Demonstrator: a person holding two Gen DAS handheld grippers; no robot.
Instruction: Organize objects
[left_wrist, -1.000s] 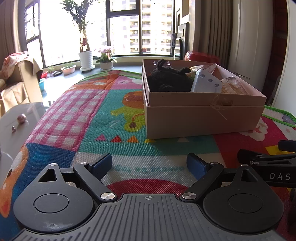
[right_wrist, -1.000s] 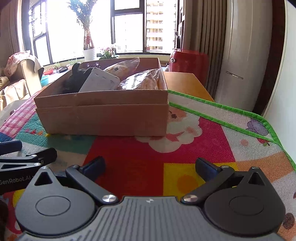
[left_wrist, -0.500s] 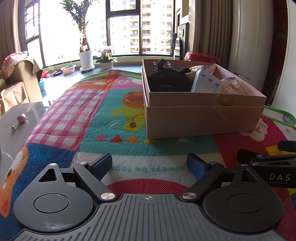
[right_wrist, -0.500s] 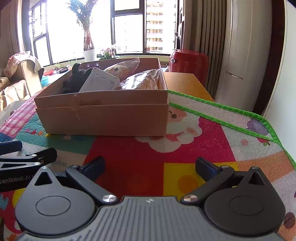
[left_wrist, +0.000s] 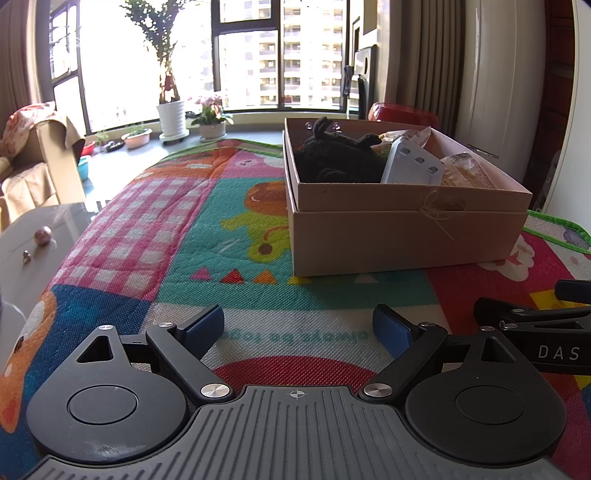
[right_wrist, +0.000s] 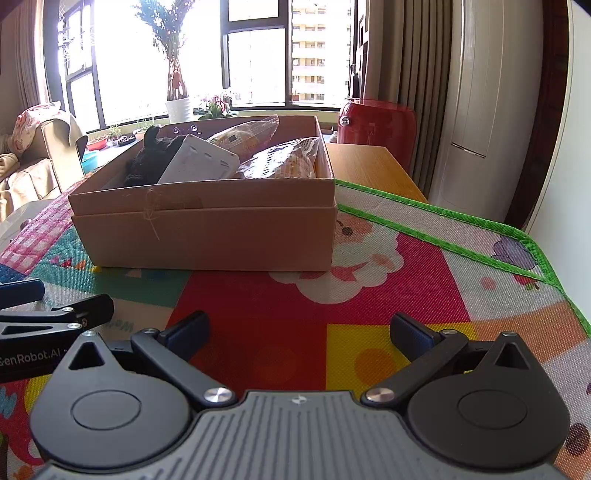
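Black plastic with blue pads makes up both tongs, seen from close behind. The left tongs (left_wrist: 297, 326) sit low over a bright cartoon mat (left_wrist: 177, 236) that covers the counter, their two fingers spread wide with nothing between them. The right tongs (right_wrist: 300, 330) sit just beside them on the same mat, also spread wide and empty. Each pair shows at the edge of the other's view.

Beyond the tongs, in the middle of the mat, stands a brown cardboard box (left_wrist: 402, 236) with no lid on top. A small string bow is tied on its near wall. Inside the box, toward its left end, lies a black plush toy (left_wrist: 336, 157). Next to the toy, a white flat device (left_wrist: 412, 168) leans tilted against the other contents. Toward the box's right end are clear plastic bags of food (right_wrist: 280, 158), one behind the other.

Past the box on its right, a bare strip of wooden counter (right_wrist: 365, 166) shows beyond the mat's green edge, and a red round container (right_wrist: 376, 125) stands behind that. Left of the box, further off, is an armchair (left_wrist: 40, 155) draped in cloth. Behind the box, potted plants (left_wrist: 173, 110) stand on the floor before large bright windows.
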